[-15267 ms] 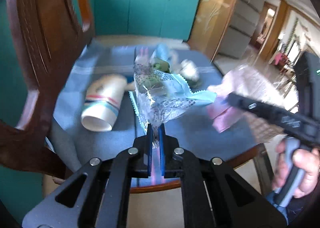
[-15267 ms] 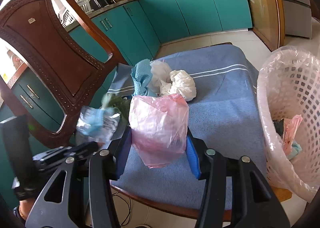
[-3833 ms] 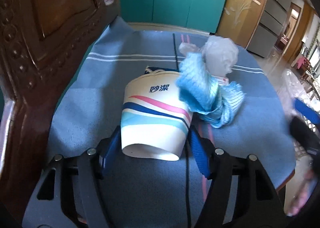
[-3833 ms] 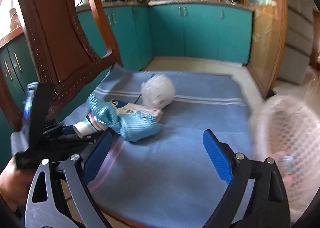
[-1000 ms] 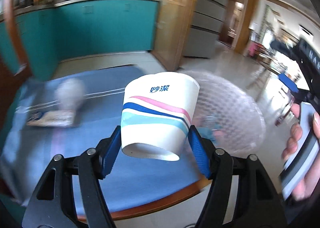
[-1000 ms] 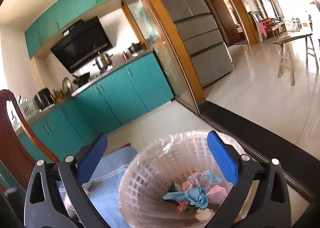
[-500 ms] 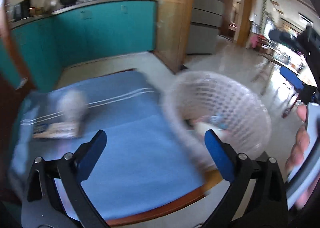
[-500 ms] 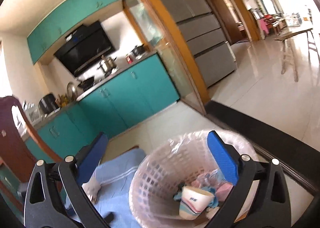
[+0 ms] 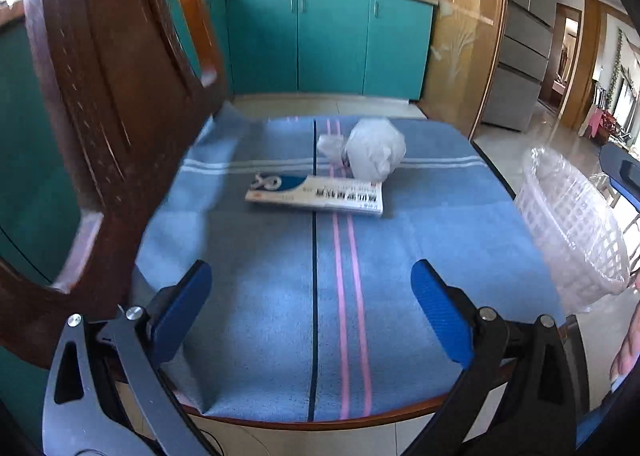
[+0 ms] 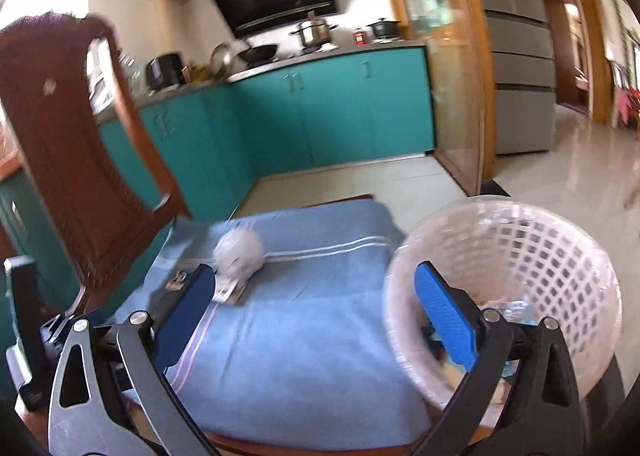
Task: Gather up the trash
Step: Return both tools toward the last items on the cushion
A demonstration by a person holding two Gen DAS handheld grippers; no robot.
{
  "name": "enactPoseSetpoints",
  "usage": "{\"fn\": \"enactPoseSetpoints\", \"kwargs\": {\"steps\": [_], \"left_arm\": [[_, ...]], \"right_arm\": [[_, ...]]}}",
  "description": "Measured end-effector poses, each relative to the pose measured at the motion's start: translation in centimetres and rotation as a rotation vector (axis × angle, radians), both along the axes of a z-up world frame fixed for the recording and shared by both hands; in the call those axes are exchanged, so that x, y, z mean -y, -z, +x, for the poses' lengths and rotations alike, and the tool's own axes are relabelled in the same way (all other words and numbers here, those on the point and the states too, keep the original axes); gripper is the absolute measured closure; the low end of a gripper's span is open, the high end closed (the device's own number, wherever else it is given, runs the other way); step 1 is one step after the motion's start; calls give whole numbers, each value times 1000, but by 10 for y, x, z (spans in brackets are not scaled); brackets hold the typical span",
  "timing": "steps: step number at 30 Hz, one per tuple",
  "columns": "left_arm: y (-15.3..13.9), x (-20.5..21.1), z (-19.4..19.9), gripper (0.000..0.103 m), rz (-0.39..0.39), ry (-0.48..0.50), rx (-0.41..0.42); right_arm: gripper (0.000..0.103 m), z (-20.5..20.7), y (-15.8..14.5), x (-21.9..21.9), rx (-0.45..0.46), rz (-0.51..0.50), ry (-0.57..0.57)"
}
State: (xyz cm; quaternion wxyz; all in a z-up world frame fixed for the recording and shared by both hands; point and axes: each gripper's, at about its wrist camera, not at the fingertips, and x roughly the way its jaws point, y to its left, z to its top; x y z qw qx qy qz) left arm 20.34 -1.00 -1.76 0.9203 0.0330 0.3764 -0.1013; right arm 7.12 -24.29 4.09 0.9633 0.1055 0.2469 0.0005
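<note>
My left gripper (image 9: 311,312) gapes wide and empty; so does the right gripper (image 10: 316,314). The flat box (image 9: 316,194) lies upper centre, long axis crosswise, straight ahead of the left.

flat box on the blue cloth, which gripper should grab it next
Left, probably. The left gripper is open and faces the flat box almost straight ahead, with bare cloth between. The right gripper, also open, sits nearer the basket, with the box off its left finger.
</note>
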Motion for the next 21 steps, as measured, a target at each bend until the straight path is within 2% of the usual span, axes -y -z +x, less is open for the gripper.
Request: {"fn": "enactPoseSetpoints", "kwargs": {"steps": [5,21], "left_arm": [[-1,0,-1,4,-7,24,0],[-9,-3,-7,4,-33,17,13]], "right_arm": [[5,4,4,-18,-13,-26,-27],[5,14,13,-22,-41,-29,-59]]}}
